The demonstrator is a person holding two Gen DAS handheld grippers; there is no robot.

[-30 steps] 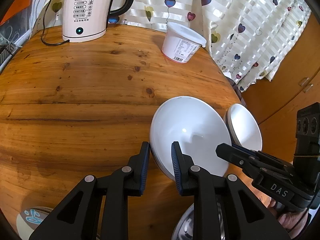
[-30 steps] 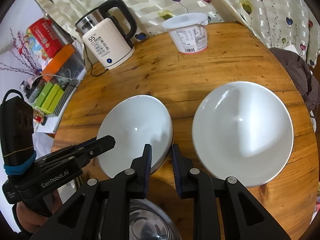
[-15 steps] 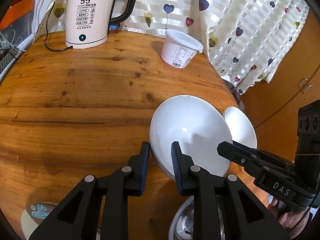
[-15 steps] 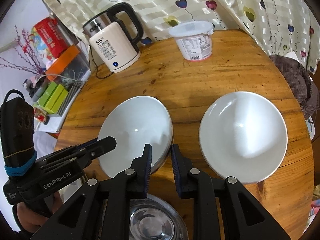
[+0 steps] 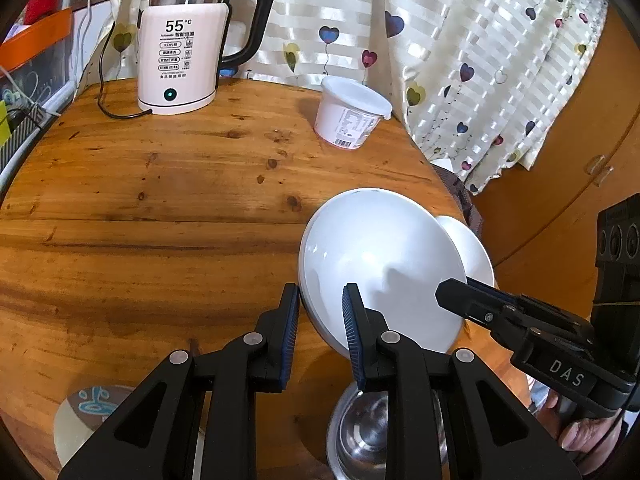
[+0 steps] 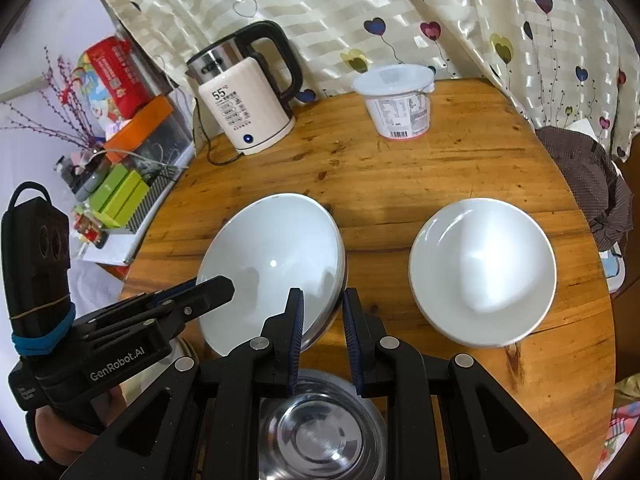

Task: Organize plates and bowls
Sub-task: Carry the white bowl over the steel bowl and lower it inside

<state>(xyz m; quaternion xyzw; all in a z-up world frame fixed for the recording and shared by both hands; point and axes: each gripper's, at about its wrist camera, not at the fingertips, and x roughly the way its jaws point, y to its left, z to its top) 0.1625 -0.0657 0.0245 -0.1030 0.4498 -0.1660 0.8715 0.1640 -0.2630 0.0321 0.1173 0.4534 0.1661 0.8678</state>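
A white plate (image 5: pixel 380 264) is held up above the round wooden table (image 5: pixel 160 208) by both grippers. My left gripper (image 5: pixel 320 316) is shut on its left rim; my right gripper (image 6: pixel 322 312) is shut on its right rim. The same plate shows in the right wrist view (image 6: pixel 272 264). A second white plate (image 6: pixel 482 272) lies flat on the table to the right, and shows partly hidden behind the held plate (image 5: pixel 472 252). A steel bowl (image 6: pixel 320 428) sits below the grippers near the front edge.
A white electric kettle (image 5: pixel 184 48) with a cord stands at the back left. A lidded white tub (image 5: pixel 350 114) stands at the back. A patterned dish (image 5: pixel 92 416) sits at the front left. A curtain (image 5: pixel 460 40) hangs behind the table; cluttered shelves (image 6: pixel 120 168) stand to the left.
Both grippers have lifted the held plate higher and pulled back, so the table, kettle and flat plate look farther away. The grip on the plate is unchanged.
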